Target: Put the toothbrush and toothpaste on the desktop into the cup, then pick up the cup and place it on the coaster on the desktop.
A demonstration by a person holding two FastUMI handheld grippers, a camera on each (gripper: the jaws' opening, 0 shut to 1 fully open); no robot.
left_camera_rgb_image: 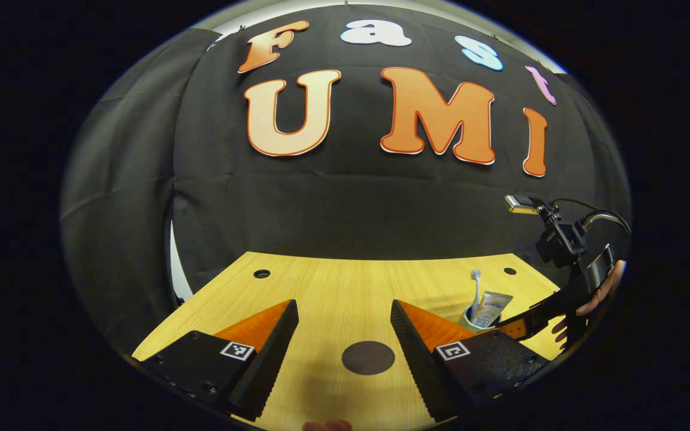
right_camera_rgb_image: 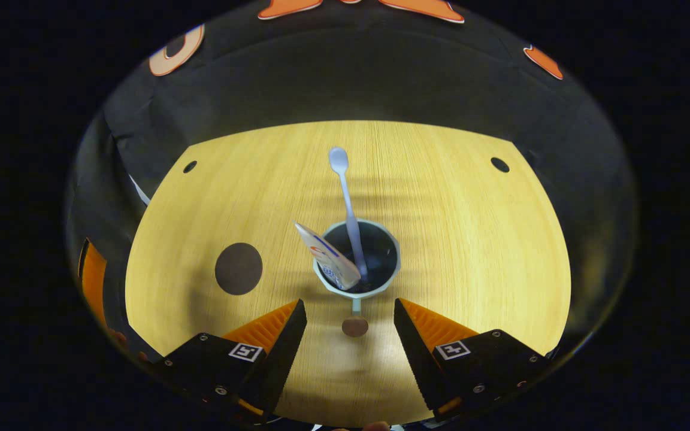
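The toothbrush point(right_camera_rgb_image: 348, 209) is standing near upright in the cup point(right_camera_rgb_image: 321, 278), head up, with the toothpaste point(right_camera_rgb_image: 328, 257) leaning beside it; its label is too small to read. The cup is sitting on the wooden table point(right_camera_rgb_image: 471, 239), apart from the dark round coaster point(right_camera_rgb_image: 238, 269). The right gripper point(right_camera_rgb_image: 350, 335) is hovering wide open, empty, just short of the cup's handle. The left gripper point(left_camera_rgb_image: 345, 341) is gaping open, empty, over the coaster.

One cup point(right_camera_rgb_image: 358, 258), toothbrush point(right_camera_rgb_image: 345, 197), toothpaste point(right_camera_rgb_image: 328, 256), coaster point(right_camera_rgb_image: 238, 269).
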